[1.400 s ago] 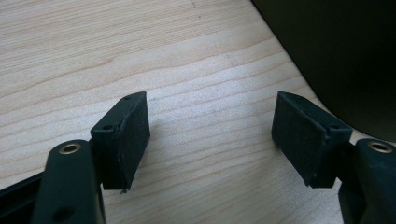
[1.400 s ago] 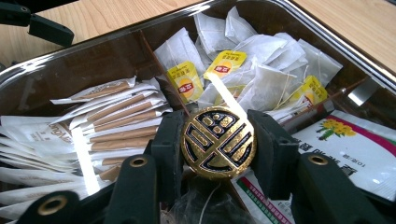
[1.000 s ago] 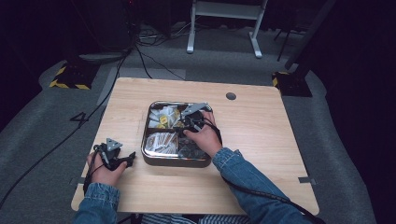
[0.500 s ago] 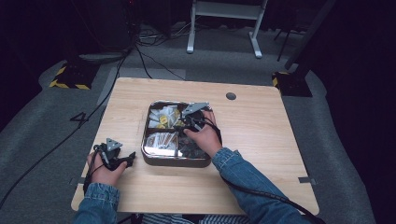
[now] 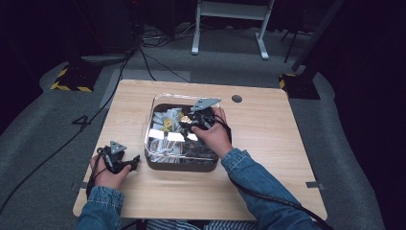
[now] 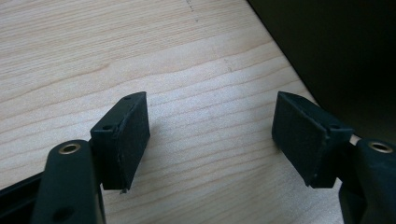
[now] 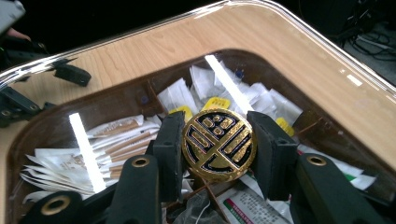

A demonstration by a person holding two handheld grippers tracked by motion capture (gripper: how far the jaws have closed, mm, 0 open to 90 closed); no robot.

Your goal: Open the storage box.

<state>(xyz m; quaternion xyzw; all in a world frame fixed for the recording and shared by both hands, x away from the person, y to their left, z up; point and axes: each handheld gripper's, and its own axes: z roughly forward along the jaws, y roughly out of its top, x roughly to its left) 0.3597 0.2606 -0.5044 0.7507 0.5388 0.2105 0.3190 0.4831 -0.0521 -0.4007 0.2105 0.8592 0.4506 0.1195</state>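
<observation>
Gold disc pinched over the tray

Desk [image 5: 268,143] of pale wood carries everything here. At its left, the left gripper [image 5: 125,162] rests low near the front edge, just beside the tray's near left corner but apart from it. In the left gripper view its fingers [image 6: 122,135] stand spread wide over bare wood grain with nothing between them; a dark wall fills the upper right corner there, too dim to make out in detail.

In the middle sits the tray [image 5: 178,166], a dark square bin with a shiny rim. It holds white paper packets [image 7: 60,163] and small sachets in a loose heap; print on them is too small to read, and glare stripes hide part of the pile.

Further right, the right gripper [image 5: 187,122] hangs over the tray, largely covered from above by the hand and its grey plate. In the right gripper view its fingers [image 7: 170,149] pinch a round gold-and-black disc [image 7: 218,143] by its two edges, held upright above the packets. The disc's lower rim is partly cut off by clutter beneath.
</observation>
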